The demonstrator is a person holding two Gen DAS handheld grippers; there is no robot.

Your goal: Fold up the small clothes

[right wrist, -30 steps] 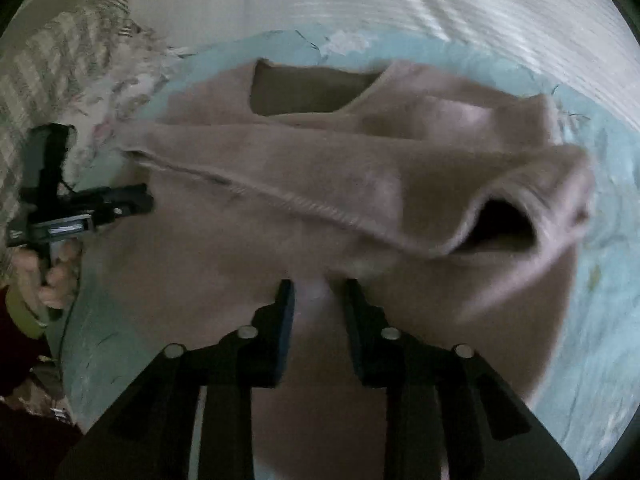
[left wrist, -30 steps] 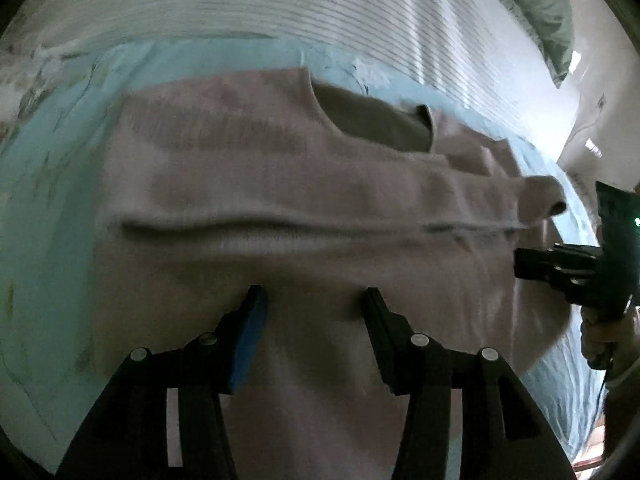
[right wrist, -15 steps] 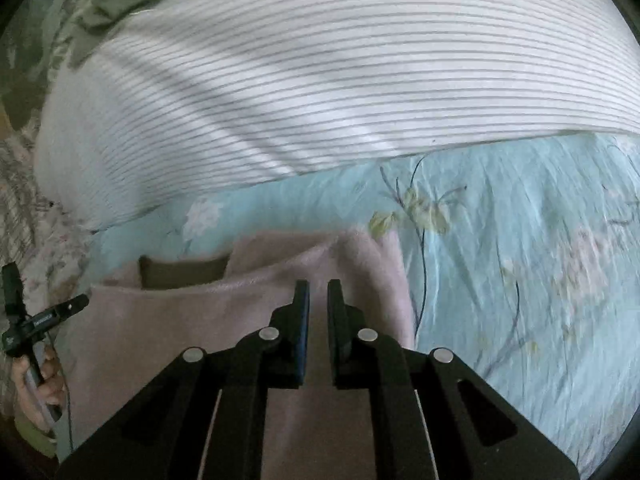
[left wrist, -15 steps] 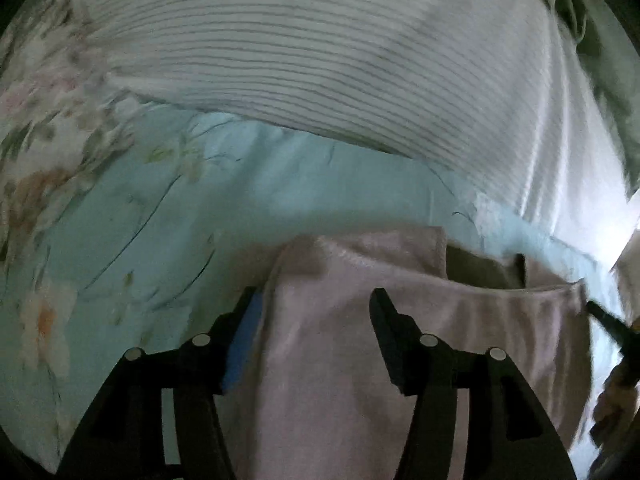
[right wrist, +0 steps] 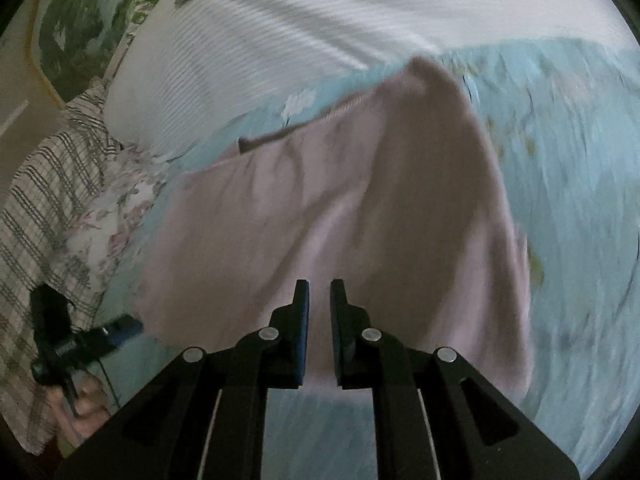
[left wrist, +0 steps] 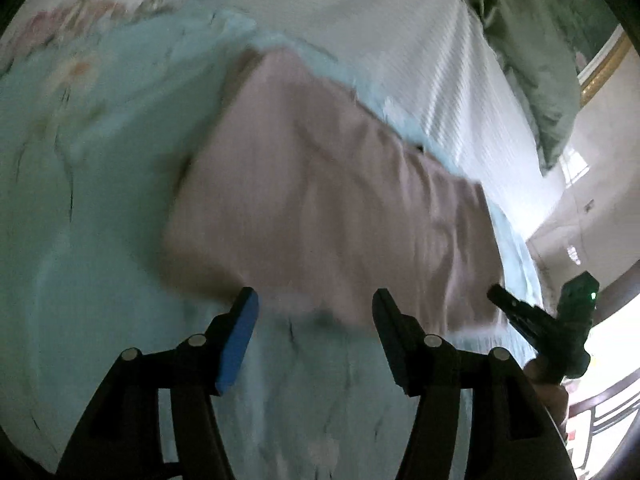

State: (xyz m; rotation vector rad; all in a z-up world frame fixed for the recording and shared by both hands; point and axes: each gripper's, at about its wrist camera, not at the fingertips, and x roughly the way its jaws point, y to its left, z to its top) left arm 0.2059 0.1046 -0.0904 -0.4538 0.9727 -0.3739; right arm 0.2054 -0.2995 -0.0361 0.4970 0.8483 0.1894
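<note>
Tools low over the bed. Left tool (left wrist: 314, 306) has its jaws apart, nothing between the pads, tips just short of the garment's near edge. Right tool (right wrist: 319, 300) has its jaws drawn nearly together, opening slightly, a narrow gap showing, no cloth in it; tips over the near hem. Ahead of both, the folded pink garment (left wrist: 328, 208) lies flat on the pale blue floral bedsheet (left wrist: 100, 200). Beyond it, a white striped duvet (right wrist: 320, 32). Frames are motion-blurred.
</note>
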